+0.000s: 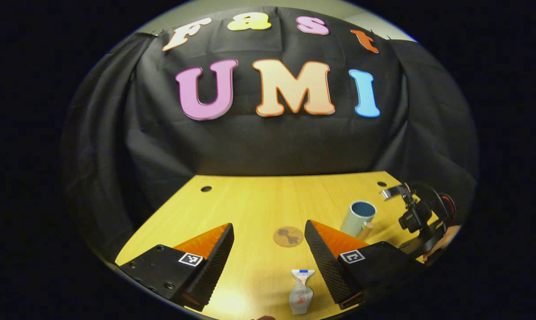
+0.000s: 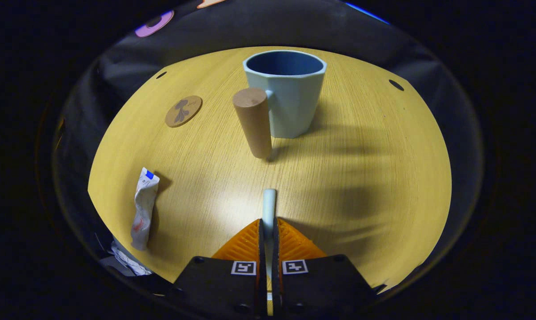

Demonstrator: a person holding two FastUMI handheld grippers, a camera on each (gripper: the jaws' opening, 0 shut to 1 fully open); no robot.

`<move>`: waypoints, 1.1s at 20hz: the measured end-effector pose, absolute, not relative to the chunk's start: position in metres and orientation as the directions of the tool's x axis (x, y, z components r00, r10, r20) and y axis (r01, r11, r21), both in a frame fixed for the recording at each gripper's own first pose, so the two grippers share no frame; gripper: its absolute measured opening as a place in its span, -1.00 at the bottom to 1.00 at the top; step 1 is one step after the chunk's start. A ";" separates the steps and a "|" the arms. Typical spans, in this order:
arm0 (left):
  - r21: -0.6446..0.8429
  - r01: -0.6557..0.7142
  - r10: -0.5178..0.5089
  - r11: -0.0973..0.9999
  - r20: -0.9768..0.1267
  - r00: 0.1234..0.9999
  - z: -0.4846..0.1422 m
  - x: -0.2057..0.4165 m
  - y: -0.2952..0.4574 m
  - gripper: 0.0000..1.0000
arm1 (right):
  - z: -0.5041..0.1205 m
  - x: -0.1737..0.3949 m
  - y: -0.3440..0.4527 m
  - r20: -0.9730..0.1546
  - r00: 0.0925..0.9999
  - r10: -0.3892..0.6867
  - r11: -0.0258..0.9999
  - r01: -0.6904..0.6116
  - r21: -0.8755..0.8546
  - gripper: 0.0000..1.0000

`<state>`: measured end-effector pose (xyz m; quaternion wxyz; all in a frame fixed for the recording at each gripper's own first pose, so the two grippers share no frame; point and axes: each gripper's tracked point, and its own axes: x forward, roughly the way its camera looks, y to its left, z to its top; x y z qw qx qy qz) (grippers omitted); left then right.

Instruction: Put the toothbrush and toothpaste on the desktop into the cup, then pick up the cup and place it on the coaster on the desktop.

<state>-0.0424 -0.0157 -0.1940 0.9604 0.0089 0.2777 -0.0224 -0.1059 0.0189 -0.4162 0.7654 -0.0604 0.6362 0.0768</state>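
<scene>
On the yellow wooden desktop (image 2: 361, 178) stands a pale blue faceted cup (image 2: 290, 98) with a round wooden handle (image 2: 253, 122) that points toward the camera of the right gripper view. The cup is upright and its inside looks empty. To its left, well apart, lies a small round brown coaster (image 2: 183, 111) with a dark flower drawing on it. Nearer to the left edge of the desktop lies a crumpled white toothpaste tube (image 2: 142, 209) with a blue end, flat on the wood.

The right gripper (image 2: 268, 229) has its jaws pressed together on a pale, thin toothbrush (image 2: 269, 206); both fingers hold it and its rounded end sticks out in front of them, above the desktop and in front of the cup handle. Which end of the toothbrush this is I cannot tell.

From the left gripper view, the left gripper (image 1: 269, 235) holds nothing and its jaws are spread wide. The toothpaste tube (image 1: 301, 291) lies between its fingers, close to the right one, without touching them. The coaster (image 1: 288, 236) is further ahead between the fingers, and the cup (image 1: 359, 218) stands to the right. At the far right the other gripper with its black camera (image 1: 417, 215) is seen, held by a hand (image 1: 441, 242).
</scene>
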 end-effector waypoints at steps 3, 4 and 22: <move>0.011 0.084 -0.060 0.996 -0.612 0.789 -0.228 -0.050 -0.026 0.92 | -0.416 -0.106 0.020 -0.981 0.191 0.044 0.977 -0.211 0.002 -0.86; 0.012 0.099 -0.069 0.995 -0.632 0.772 -0.239 -0.050 -0.030 0.92 | -0.416 -0.106 0.019 -0.981 0.185 0.051 0.979 -0.202 0.013 -0.86; -0.047 0.167 -0.121 0.985 -0.876 0.467 -0.351 -0.108 -0.056 0.92 | -0.416 -0.105 0.019 -0.970 0.228 0.080 0.979 -0.199 0.034 -0.85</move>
